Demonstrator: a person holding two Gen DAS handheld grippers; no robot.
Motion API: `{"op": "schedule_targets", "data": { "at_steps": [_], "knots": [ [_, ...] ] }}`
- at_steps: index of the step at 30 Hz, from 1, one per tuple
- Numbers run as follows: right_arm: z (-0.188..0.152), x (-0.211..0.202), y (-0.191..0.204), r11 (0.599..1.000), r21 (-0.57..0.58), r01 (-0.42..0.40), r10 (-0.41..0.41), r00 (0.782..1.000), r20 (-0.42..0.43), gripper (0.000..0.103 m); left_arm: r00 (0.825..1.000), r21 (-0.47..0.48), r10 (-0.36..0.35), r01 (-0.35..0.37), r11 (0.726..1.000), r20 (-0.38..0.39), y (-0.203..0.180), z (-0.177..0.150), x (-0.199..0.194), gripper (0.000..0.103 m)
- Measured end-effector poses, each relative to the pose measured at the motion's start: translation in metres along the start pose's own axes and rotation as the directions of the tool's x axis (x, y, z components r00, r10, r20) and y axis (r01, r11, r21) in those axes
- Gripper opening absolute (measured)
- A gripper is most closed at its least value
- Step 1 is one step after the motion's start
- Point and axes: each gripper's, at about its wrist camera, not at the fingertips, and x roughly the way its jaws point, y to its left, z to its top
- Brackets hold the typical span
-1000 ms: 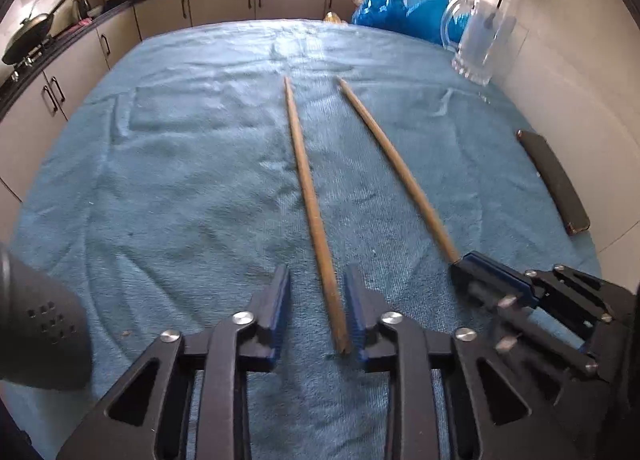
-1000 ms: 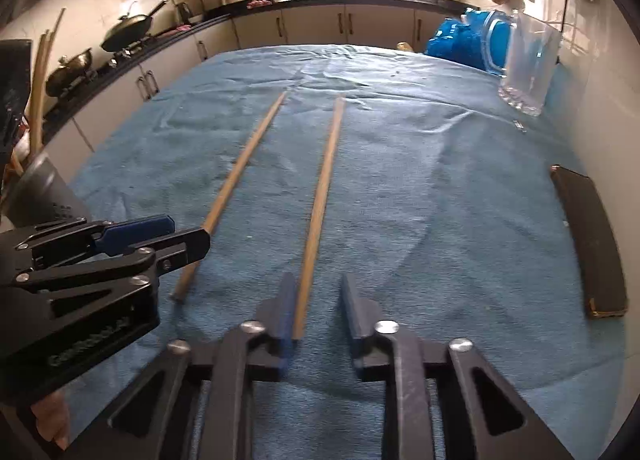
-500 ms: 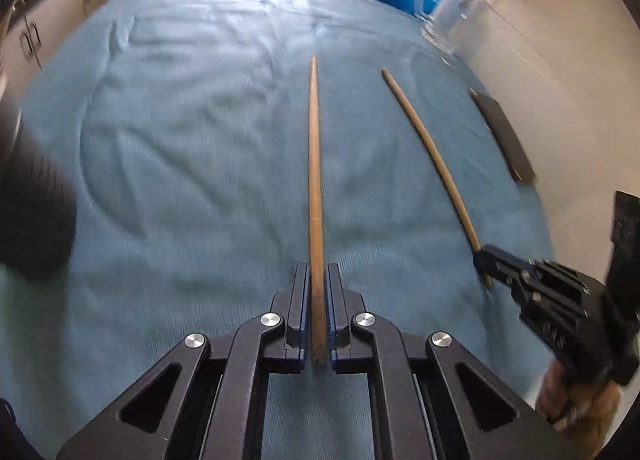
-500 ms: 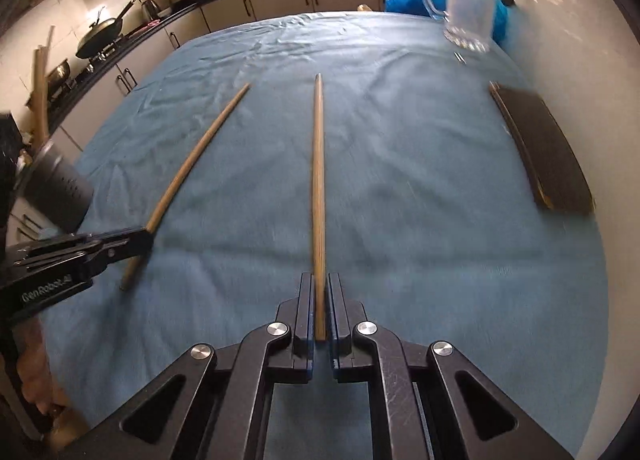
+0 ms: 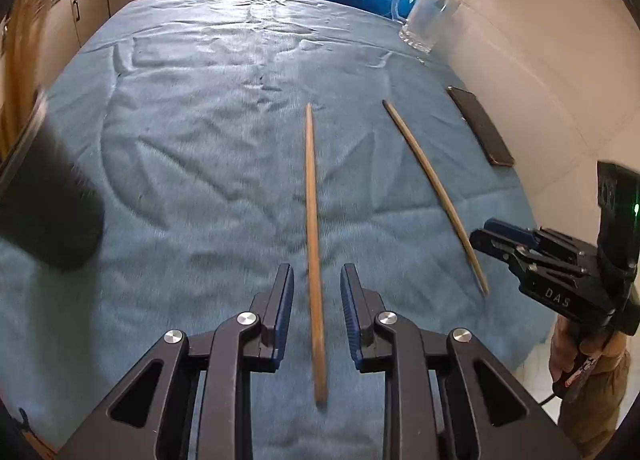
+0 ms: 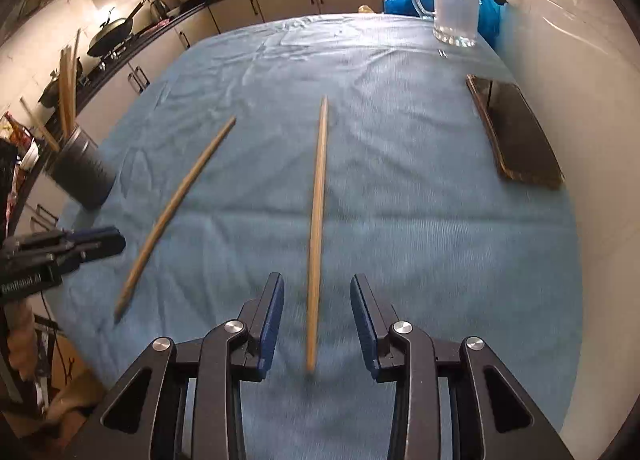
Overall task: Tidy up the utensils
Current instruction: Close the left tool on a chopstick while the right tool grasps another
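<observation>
We are keeping left gripper and right gripper released, each straddling chopstick: left chopstick, right chopstick lying on bench between fingers. Centering before clenching; holder far left.

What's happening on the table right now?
A person holds a gripper in each hand over a blue cloth. The left gripper is open around the near end of one chopstick; the right gripper is open around the other chopstick. Neither stick is clamped. A dark holder with sticks in it stands at the left edge; a phone and a glass mug are on the right.
</observation>
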Motion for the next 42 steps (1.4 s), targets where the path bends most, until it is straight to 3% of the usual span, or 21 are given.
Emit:
{"op": "schedule_targets", "data": {
  "at_steps": [6,8,12,17,24,27,29,30,31,34,38,42],
  "knots": [
    [0.043,0.037,0.000,0.999,-0.017,0.042,-0.043,0.997,-0.062,0.032,0.991,0.072,0.122,-0.118,0.990,-0.055,-0.011,0.027,0.042,0.023],
    [0.054,0.046,0.000,0.998,-0.021,0.053,-0.054,0.995,-0.082,0.028,0.986,0.093,0.163,-0.159,0.983,-0.034,-0.015,0.034,0.045,0.023],
    [0.068,0.053,0.001,0.996,-0.046,0.075,-0.079,0.991,-0.110,0.017,0.985,0.102,0.170,-0.165,0.981,-0.040,-0.016,0.040,0.050,0.023],
    [0.083,0.063,0.010,0.988,-0.087,0.127,-0.138,0.981,-0.133,0.016,0.985,0.112,0.172,-0.168,0.979,-0.031,-0.018,0.045,0.055,0.024],
    [0.107,0.075,0.005,0.992,-0.030,0.125,-0.128,0.970,-0.207,0.017,0.985,0.113,0.166,-0.160,0.981,-0.047,-0.016,0.050,0.056,0.024],
    [0.118,0.082,0.007,0.991,-0.056,0.119,-0.129,0.962,-0.242,0.017,0.980,0.150,0.191,-0.183,0.972,-0.045,-0.023,0.051,0.060,0.024],
    [0.123,0.084,0.011,0.988,-0.082,0.130,-0.146,0.956,-0.253,0.011,0.976,0.178,0.215,-0.206,0.962,-0.034,-0.027,0.048,0.061,0.022],
    [0.123,0.084,0.011,0.987,-0.081,0.138,-0.154,0.956,-0.248,0.008,0.976,0.168,0.218,-0.210,0.963,-0.029,-0.027,0.048,0.060,0.009],
    [0.122,0.082,0.011,0.987,-0.076,0.141,-0.155,0.961,-0.230,0.008,0.976,0.154,0.215,-0.209,0.966,-0.026,-0.025,0.046,0.059,0.007],
    [0.112,0.075,0.010,0.990,-0.051,0.131,-0.138,0.977,-0.162,0.008,0.988,0.091,0.149,-0.146,0.985,-0.033,-0.016,0.042,0.053,0.007],
    [0.093,0.049,0.011,0.995,-0.022,0.099,-0.100,0.993,-0.057,0.007,0.994,0.038,0.104,-0.105,0.994,0.029,-0.007,0.029,0.032,0.007],
    [0.076,0.023,0.016,0.997,0.007,0.075,-0.075,0.997,0.031,0.008,0.991,0.035,0.102,-0.106,0.994,0.088,-0.009,0.019,0.013,0.007]
  ]
}}
